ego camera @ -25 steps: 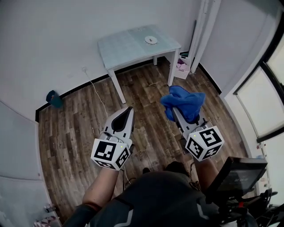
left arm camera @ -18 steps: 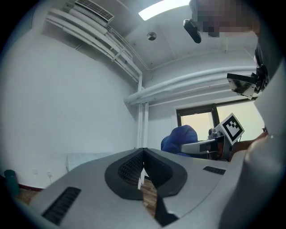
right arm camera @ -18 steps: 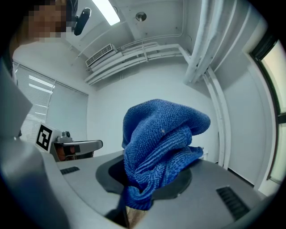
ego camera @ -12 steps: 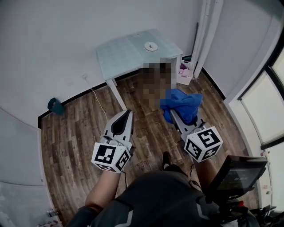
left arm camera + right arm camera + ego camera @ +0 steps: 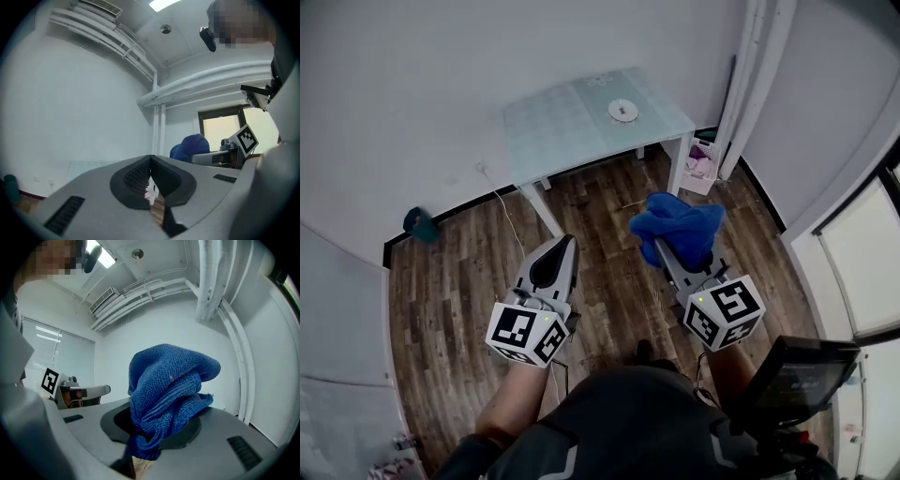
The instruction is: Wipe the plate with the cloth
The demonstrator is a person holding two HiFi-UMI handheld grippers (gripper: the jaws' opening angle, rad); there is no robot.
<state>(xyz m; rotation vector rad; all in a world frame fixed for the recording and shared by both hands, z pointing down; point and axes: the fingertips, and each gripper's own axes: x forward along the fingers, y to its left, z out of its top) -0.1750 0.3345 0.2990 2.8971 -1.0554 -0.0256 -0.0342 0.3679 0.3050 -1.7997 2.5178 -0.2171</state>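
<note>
surface [image 5: 562, 122] upper centre, well apart from both claws | left claw [image 5: 565, 242] lower left, pressed together, empty | right claw [image 5: 666, 248] pinching bunched blue cloth [image 5: 677, 227], centre right | plate [image 5: 622, 111] on surface, untouched; likely approach and wiping both remain

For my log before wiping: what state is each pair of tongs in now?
Left tongs: closed, holding nothing.
Right tongs: closed on the blue cloth.
</note>
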